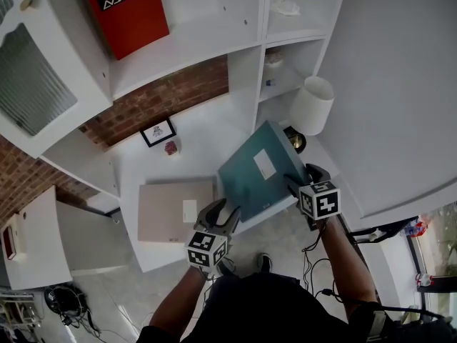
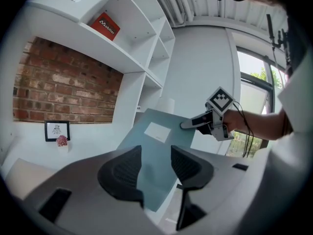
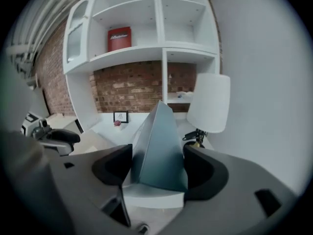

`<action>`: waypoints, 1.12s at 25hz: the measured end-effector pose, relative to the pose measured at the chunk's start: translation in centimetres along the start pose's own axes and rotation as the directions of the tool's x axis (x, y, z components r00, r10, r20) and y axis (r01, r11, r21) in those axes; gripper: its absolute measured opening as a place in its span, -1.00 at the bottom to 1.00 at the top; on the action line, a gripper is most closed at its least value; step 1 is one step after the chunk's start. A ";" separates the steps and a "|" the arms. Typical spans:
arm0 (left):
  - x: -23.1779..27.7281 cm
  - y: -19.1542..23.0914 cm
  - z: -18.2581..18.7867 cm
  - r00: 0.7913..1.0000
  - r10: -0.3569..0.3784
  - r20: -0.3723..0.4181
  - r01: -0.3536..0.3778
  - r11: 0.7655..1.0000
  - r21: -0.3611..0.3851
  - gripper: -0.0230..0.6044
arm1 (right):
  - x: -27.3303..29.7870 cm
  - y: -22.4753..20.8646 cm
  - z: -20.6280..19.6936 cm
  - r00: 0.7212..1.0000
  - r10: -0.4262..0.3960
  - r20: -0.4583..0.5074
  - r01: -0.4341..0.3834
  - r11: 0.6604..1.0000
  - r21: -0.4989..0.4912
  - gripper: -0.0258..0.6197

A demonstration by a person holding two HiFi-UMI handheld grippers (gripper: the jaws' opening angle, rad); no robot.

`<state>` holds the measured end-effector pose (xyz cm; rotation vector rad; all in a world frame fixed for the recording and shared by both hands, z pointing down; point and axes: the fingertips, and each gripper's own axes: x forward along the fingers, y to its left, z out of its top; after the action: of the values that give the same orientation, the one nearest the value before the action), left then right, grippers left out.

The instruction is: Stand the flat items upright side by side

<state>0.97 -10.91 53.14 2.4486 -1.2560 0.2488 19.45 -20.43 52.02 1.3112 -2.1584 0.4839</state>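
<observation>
Fingers [image 3: 208, 173] of right gripper [image 3: 156, 153] clamp teal folder [image 1: 257, 174], left gripper [image 2: 155, 153] contact unclear.

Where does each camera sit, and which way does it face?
Head view: on the person's head, facing steeply down at the white counter; forearms, left gripper, right gripper show.
Left gripper view: on the left gripper, facing along its jaws at the teal binder; right gripper shows.
Right gripper view: on the right gripper, facing teal binder and white lamp; left gripper shows.
Shared: all three see the teal binder.

label txt on teal folder [image 1: 257, 174] too small to read, red box [image 1: 128, 9] cut off at top edge, framed pic [image 1: 158, 132] unclear
</observation>
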 end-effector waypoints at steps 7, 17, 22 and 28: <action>0.9 0.1 0.0 1.000 -0.024 0.003 0.024 1.000 -0.006 -0.33 | -0.9 5.8 3.0 0.999 -0.019 0.030 0.025 0.976 -0.218 0.07; 1.8 1.8 -1.7 0.999 -0.046 -0.014 0.045 0.996 -0.079 -0.33 | -2.8 14.5 5.2 0.989 0.120 0.085 -0.093 0.958 -0.272 -0.02; 0.7 2.3 -2.2 0.999 -0.039 -0.013 0.038 0.995 -0.088 -0.33 | -4.1 18.0 5.3 0.948 0.287 0.140 -0.250 0.940 -0.231 0.00; 0.1 2.8 -2.4 0.999 -0.034 -0.021 0.032 0.995 -0.089 -0.33 | -5.8 18.5 4.9 0.864 0.431 0.263 -0.404 0.902 -0.150 0.32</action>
<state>-1.18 -11.44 56.07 2.3824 -1.1899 0.2066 3.79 -10.81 44.28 0.9012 -2.6979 0.3684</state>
